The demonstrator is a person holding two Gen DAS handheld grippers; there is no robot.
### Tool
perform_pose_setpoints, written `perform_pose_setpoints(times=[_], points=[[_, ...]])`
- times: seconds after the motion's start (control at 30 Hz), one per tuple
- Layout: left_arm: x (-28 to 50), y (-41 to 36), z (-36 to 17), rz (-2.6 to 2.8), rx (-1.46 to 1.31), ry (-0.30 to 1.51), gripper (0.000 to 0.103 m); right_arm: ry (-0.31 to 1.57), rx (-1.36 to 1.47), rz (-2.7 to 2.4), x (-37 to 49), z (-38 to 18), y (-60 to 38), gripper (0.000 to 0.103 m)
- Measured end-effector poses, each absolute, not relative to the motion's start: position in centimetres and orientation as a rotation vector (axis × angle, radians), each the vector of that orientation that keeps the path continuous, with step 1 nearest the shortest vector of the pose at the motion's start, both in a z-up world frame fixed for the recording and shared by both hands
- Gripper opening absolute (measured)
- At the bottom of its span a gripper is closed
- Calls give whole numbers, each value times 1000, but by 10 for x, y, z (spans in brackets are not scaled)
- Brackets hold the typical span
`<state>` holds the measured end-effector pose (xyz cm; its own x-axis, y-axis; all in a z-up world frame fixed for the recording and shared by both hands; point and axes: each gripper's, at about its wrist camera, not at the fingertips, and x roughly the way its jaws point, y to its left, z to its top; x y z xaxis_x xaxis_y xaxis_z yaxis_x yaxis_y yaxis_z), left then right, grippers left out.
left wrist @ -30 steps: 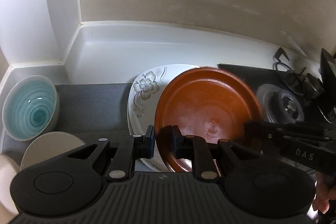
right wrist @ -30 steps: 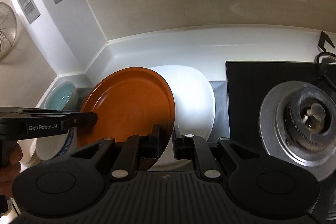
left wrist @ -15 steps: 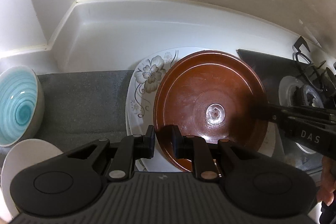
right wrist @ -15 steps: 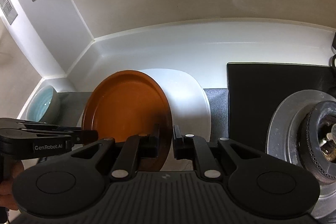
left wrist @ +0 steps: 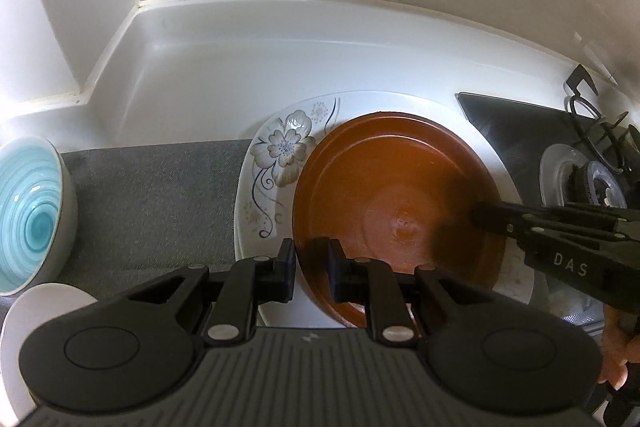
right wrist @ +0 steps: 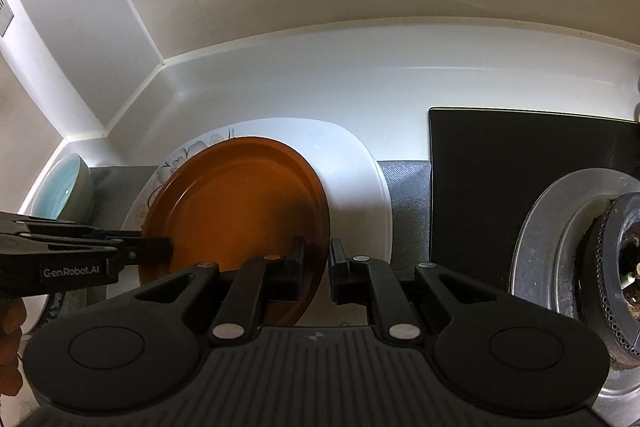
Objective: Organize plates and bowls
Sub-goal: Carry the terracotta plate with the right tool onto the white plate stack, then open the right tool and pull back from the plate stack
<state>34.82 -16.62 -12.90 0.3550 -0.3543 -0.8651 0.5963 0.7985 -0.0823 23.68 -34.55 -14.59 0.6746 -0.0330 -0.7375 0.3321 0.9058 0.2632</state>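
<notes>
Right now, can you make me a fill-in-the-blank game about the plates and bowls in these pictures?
1. Both the left gripper and the right gripper are closed on the rim of the ____ plate.
2. The white plate under it has a ____ pattern.
3. The bowl at the far left is ____ inside.
4. The gas burner sits to the ____ of the plates.

Missing words: brown; flower; blue; right

We counted two plates: one brown plate [left wrist: 396, 195] on one white floral plate [left wrist: 280, 151]. At left sat one turquoise bowl [left wrist: 30, 215], one pale dish [left wrist: 36, 315] near it, and one burner [right wrist: 592, 259] at right.
</notes>
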Motion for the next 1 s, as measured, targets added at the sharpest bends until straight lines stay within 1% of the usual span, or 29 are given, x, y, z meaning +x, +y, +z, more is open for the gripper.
perform_pose_setpoints(times=[0.27,0.33,0.37,0.4,0.43,0.47,0.5,0.53,0.57,0.6,0.63,0.67,0.7,0.73,0.77,0.83,1.0], points=[[346,-167,-127,-611,265,1042,18,799,389,-217,238,-150,-345,14],[345,-167,-126,-596,267,1029,21,796,386,-219,238,-150,-345,14],[344,-166,-125,-594,270,1023,25,793,383,-221,238,-151,-344,14],[343,-166,-124,-595,267,1021,34,790,379,-223,237,-151,-344,14],[343,-165,-122,-599,259,1019,40,788,374,-227,237,-151,-343,14],[343,-164,-120,-603,251,1011,52,788,367,-231,236,-150,-342,14],[341,-164,-118,-607,245,998,58,786,361,-236,236,-150,-341,14],[340,-163,-115,-611,242,987,70,786,358,-241,236,-150,-340,15],[338,-163,-112,-602,242,974,88,786,362,-246,235,-150,-341,18],[335,-162,-108,-591,242,951,94,785,373,-252,234,-149,-341,22],[332,-160,-105,-591,242,929,94,779,384,-257,233,-147,-342,32],[329,-159,-102,-602,248,920,95,767,394,-259,230,-145,-342,44],[327,-157,-100,-607,248,916,99,750,402,-261,227,-142,-342,49],[325,-155,-97,-607,245,915,102,731,406,-263,223,-139,-341,57],[321,-151,-95,-607,238,907,103,715,405,-268,218,-136,-339,62],[313,-145,-91,-617,237,898,103,695,401,-272,210,-131,-333,69],[284,-115,-89,-672,199,922,103,692,409,-278,183,-122,-314,74]])
